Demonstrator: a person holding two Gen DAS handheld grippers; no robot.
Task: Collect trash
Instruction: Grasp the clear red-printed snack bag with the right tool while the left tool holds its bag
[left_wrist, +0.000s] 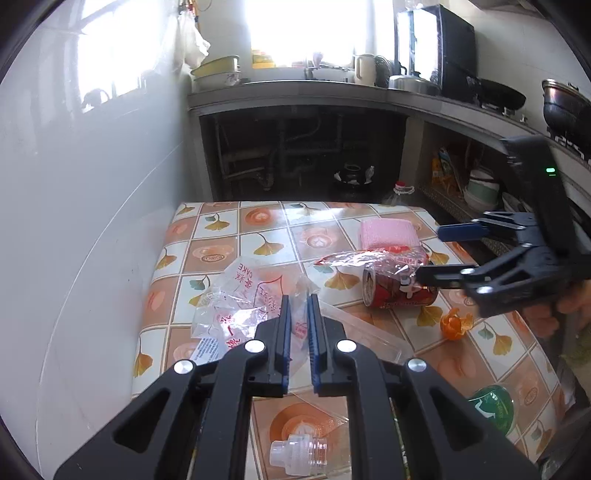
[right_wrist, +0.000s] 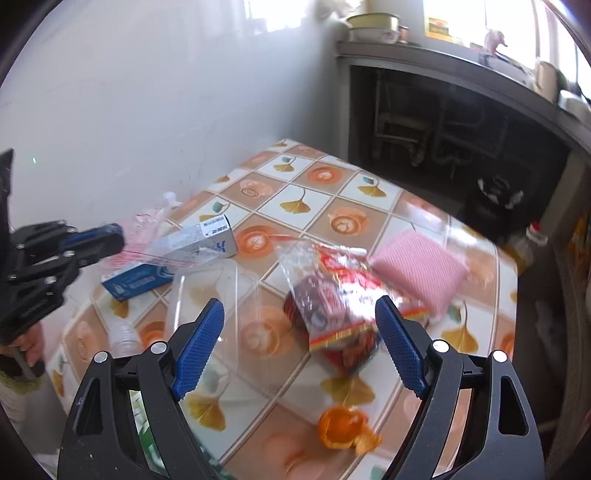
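Trash spread: wrappers, a can, peel and a box lie scattered over the tiled-pattern table (left_wrist: 229, 236), none gathered into one place yet.
Left tool (left_wrist: 298, 299): clenched on the clear plastic bag (left_wrist: 236, 295) with red print; film is pinched between the blue pads, probably to lift it clear as the first piece collected.
Bag's look: thin, crumpled, see-through, floppy; in the right wrist view it drapes over a blue-and-white carton (right_wrist: 173, 258) near the table's wall-side edge.
Right tool (right_wrist: 301, 332): released, jaws wide, nothing touched; it hangs above the red can (right_wrist: 314, 310) and seems lined up to straddle it.
Can's look: lying on its side mid-table, half covered by a shiny red snack wrapper (right_wrist: 340, 280), just beside a pink cloth (right_wrist: 421, 266).
Loose bits: orange peel (right_wrist: 343, 428) near the table's near edge; a clear plastic cap (left_wrist: 295, 452) and a green lid (left_wrist: 493, 408) also close by.
Risk: wrapper may slide off the can when gripped.
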